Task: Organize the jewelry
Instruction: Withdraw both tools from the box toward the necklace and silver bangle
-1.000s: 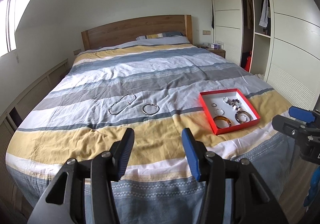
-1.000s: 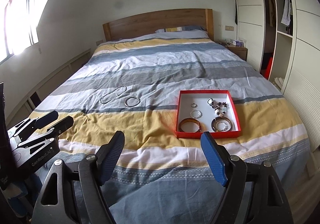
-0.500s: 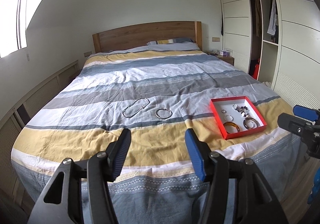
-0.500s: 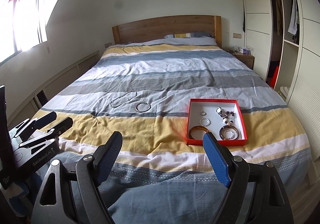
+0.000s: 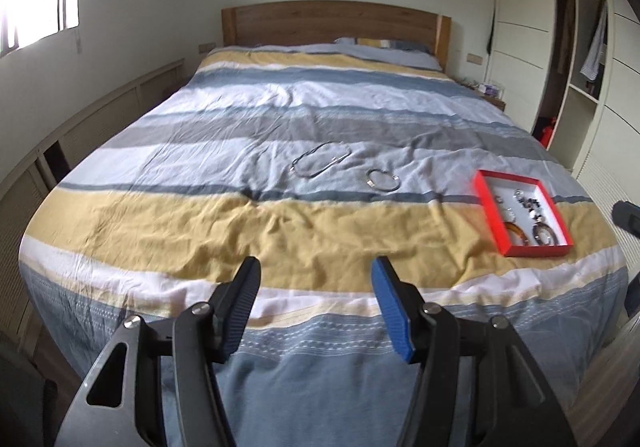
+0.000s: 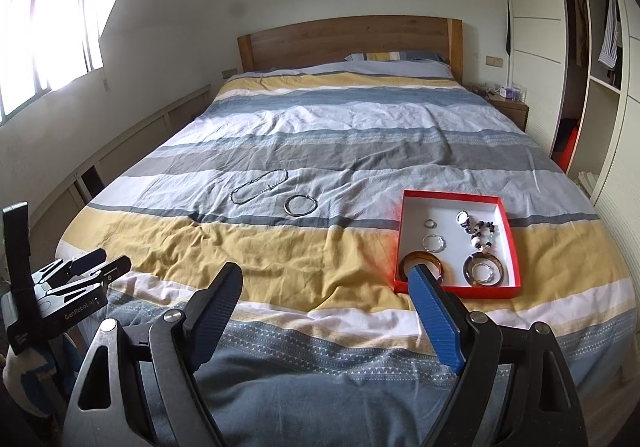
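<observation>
hovering at the foot of the striped bed (image 6: 320, 151), left gripper (image 5: 316, 287) and right gripper (image 6: 326, 287) both spread wide, holding nothing. chain necklace (image 6: 259, 186) and silver bangle (image 6: 301, 204) loose beside the red tray (image 6: 454, 289).

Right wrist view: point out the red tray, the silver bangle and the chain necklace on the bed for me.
red tray (image 6: 401, 239): right wrist view, on its left wall.
silver bangle (image 6: 289, 203): right wrist view, on the left of its ring.
chain necklace (image 6: 256, 185): right wrist view, on the middle of its strands.
</observation>
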Demonstrator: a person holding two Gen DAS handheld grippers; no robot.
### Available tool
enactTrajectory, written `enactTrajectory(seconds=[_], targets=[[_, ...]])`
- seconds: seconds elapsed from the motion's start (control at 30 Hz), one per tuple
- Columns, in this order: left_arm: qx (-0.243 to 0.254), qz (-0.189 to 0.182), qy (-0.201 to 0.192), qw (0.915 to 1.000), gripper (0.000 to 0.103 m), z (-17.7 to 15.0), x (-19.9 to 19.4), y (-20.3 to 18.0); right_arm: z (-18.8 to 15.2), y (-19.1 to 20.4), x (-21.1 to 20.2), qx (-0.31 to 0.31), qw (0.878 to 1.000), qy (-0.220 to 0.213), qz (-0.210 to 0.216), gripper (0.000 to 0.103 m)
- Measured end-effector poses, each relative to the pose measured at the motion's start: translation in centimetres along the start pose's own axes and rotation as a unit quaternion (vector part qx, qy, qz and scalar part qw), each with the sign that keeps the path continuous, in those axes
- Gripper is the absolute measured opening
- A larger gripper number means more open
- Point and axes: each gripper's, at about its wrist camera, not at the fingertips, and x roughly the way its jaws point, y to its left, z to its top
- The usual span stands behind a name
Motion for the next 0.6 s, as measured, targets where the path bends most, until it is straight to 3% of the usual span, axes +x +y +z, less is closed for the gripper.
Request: enactTrajectory(seconds=[0.17,0.43,0.6], targets=[[-0.013,0.003,0.032,0.9994,0.056,-0.3,3.1,2.4,0.7,-0.6,3.0,0.012,1.0,0.018,0.01,0.084],[-0.007,-0.01,0.068,0.9976,0.056,0.7,8.7,3.0,2.0,-0.6,10.3,0.004,0.997,0.063,0.044,0.084],[0.006,-0.026,0.074,0.9969,0.056,2.6,12.3,2.4,3.3,0.7,14.9,-0.024,0.993,0.084,0.074,0.076]])
